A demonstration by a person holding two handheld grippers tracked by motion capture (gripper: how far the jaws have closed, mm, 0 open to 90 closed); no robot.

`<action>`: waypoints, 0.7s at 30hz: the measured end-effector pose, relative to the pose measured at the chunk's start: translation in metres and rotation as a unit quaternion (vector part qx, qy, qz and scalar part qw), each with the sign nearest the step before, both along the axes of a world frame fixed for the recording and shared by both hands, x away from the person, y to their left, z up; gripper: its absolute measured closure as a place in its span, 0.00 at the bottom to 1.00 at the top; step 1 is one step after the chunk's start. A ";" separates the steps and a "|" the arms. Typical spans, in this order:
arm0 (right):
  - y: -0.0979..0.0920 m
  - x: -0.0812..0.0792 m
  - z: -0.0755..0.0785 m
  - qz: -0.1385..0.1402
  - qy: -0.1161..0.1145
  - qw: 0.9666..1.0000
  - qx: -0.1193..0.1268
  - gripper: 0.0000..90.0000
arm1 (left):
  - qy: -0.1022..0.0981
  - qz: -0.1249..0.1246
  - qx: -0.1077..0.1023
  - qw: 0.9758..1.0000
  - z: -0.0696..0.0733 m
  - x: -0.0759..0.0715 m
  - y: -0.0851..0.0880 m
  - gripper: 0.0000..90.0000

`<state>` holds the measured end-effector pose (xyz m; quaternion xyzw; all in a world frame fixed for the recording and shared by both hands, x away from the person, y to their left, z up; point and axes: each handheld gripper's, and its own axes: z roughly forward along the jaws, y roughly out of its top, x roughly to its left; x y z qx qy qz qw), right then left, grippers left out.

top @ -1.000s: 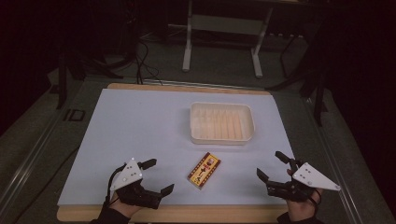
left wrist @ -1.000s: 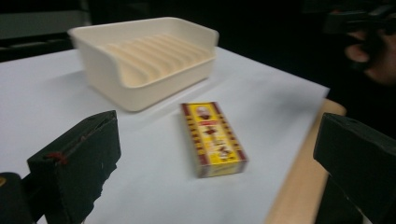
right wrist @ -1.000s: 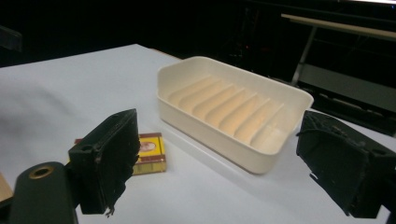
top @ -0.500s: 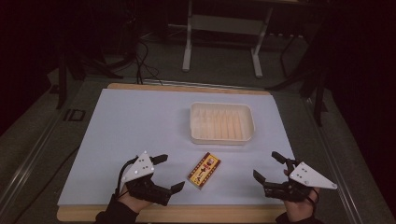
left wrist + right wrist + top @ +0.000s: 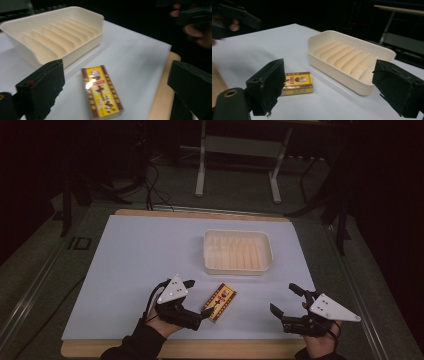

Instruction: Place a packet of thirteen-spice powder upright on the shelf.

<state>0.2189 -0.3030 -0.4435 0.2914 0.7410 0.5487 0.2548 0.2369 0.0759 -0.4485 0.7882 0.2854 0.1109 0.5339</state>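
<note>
Yellow box [image 5: 219, 301] lies flat on the white mat [image 5: 130, 265], at three o'clock just beside the left gripper [image 5: 196, 300], jaws wide apart, just narrowing slightly, gripping nothing.

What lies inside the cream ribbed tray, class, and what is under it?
The cream tray holds nothing: only its moulded ribs show inside. It rests on the white sheet covering the table. The sheet directly beneath the tray is hidden by its base.

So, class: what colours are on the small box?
Yellow with dark red borders and lettering, clearest in the left gripper view.
</note>
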 end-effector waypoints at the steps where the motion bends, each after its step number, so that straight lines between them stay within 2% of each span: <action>1: 0.000 0.000 0.000 -0.001 0.000 1.000 0.000 0.12 | 0.002 0.003 0.003 1.000 -0.001 0.002 -0.003 0.04; 7: -0.001 0.000 0.000 -0.002 0.000 1.000 0.003 0.12 | 0.017 -0.008 0.031 0.999 -0.008 0.012 -0.022 0.03; 8: -0.001 0.000 0.000 -0.002 0.000 1.000 0.003 0.12 | 0.018 -0.003 0.038 0.999 -0.009 0.013 -0.025 0.02; 10: 0.000 0.000 0.000 -0.002 -0.001 1.000 0.001 0.12 | 0.033 -0.003 0.039 0.999 -0.013 0.018 -0.030 0.02; 13: -0.001 0.000 -0.001 -0.001 0.002 1.000 0.001 0.12 | 0.035 0.006 0.056 0.998 -0.019 0.024 -0.038 0.02; 15: -0.001 0.000 -0.001 0.000 0.004 1.000 0.003 0.12 | 0.039 0.005 0.054 0.998 -0.022 0.027 -0.042 0.02; 16: -0.001 0.001 -0.001 0.000 0.003 1.000 0.003 0.12 | 0.035 0.012 0.060 0.998 -0.024 0.028 -0.045 0.02; 18: -0.001 0.001 -0.001 0.000 0.004 1.000 0.003 0.12 | 0.041 0.009 0.063 0.997 -0.027 0.031 -0.049 0.02; 19: -0.001 0.001 -0.001 0.000 0.004 1.000 0.003 0.12 | 0.038 0.017 0.066 0.997 -0.029 0.032 -0.052 0.02; 20: -0.001 0.001 -0.001 0.001 0.005 1.000 0.002 0.12 | 0.045 0.015 0.061 0.997 -0.031 0.034 -0.055 0.02; 21: -0.001 0.001 -0.002 0.001 0.005 1.000 0.001 0.12 | 0.051 0.021 0.069 0.996 -0.034 0.035 -0.058 0.02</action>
